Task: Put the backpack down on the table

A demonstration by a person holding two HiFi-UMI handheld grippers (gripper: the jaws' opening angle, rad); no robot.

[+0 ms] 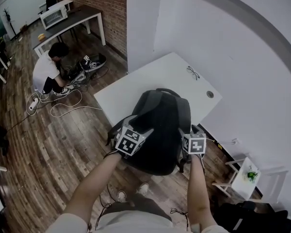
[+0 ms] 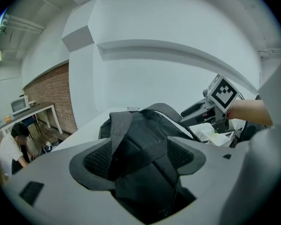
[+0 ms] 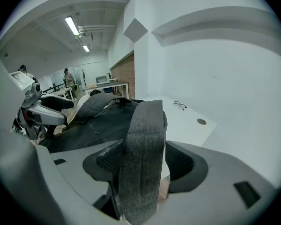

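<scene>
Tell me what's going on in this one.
A person with a gripper in each hand is handling a black backpack. Its upper part lies over the white table; its lower part overhangs the near edge, towards the person. The left gripper has its fingers closed on the backpack's fabric. The right gripper stands open, a grey shoulder strap between its fingers but not clamped. So the backpack looks nearly set down.

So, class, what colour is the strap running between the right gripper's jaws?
The strap is mottled grey; the right gripper view shows it best.
</scene>
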